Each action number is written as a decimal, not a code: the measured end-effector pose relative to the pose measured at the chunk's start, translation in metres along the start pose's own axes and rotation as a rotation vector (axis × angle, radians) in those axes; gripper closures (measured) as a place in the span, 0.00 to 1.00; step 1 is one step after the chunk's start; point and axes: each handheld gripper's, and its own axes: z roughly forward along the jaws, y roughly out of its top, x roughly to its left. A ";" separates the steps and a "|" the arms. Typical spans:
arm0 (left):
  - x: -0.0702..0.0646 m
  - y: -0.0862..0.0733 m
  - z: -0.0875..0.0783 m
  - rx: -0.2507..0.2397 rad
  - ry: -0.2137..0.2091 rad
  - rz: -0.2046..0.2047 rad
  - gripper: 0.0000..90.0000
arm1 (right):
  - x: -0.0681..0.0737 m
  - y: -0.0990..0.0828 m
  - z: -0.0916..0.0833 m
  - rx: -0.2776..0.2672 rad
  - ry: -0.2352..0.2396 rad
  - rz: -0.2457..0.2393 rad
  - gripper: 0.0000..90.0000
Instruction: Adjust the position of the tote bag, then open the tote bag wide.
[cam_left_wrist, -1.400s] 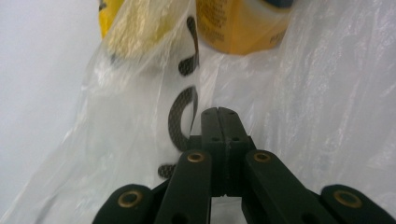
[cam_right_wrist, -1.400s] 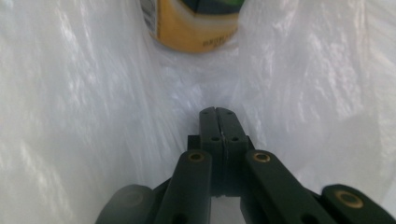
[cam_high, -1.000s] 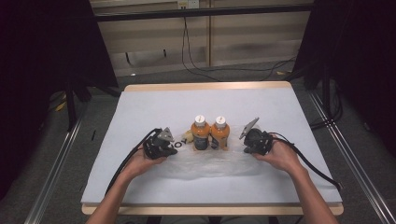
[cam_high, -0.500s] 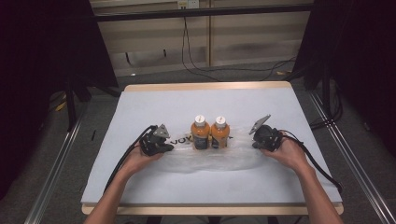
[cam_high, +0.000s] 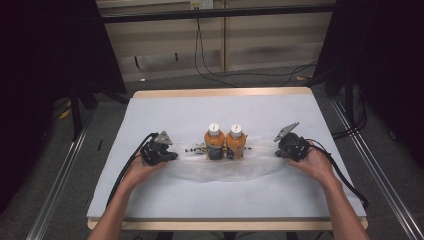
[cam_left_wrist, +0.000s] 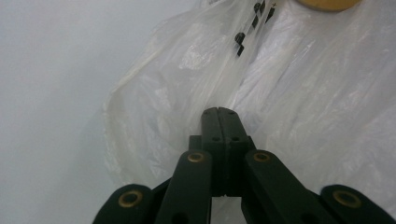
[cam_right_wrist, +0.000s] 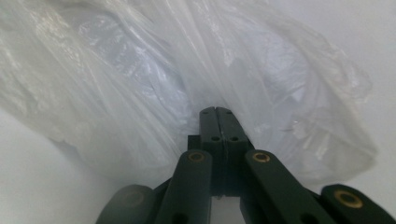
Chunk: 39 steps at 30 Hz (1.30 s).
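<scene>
Both tongs, left gripper (cam_high: 169, 155) and right gripper (cam_high: 278, 151), pinch the thin clear plastic bag (cam_high: 225, 169) at opposite ends, mid-table.
Pulled apart harder, the film could tear or topple two upright orange bottles (cam_high: 225, 142).

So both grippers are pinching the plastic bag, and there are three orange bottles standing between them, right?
Not three: the high view shows two orange bottles standing side by side. The rest holds: the left gripper and right gripper are each shut on the plastic bag.

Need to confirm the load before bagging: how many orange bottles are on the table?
2. The left bottle and the right bottle stand upright side by side at mid-table on the plastic bag; none seems hidden.
</scene>
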 end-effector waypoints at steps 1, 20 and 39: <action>-0.001 0.000 -0.001 0.006 0.005 0.005 1.00 | 0.000 -0.001 0.000 0.002 0.001 0.002 1.00; -0.001 -0.004 -0.006 0.020 0.016 -0.028 1.00 | -0.004 -0.012 -0.004 0.004 -0.047 0.055 1.00; -0.005 0.002 -0.030 -0.240 -0.131 -0.084 1.00 | -0.004 -0.008 -0.016 -0.263 0.126 0.132 1.00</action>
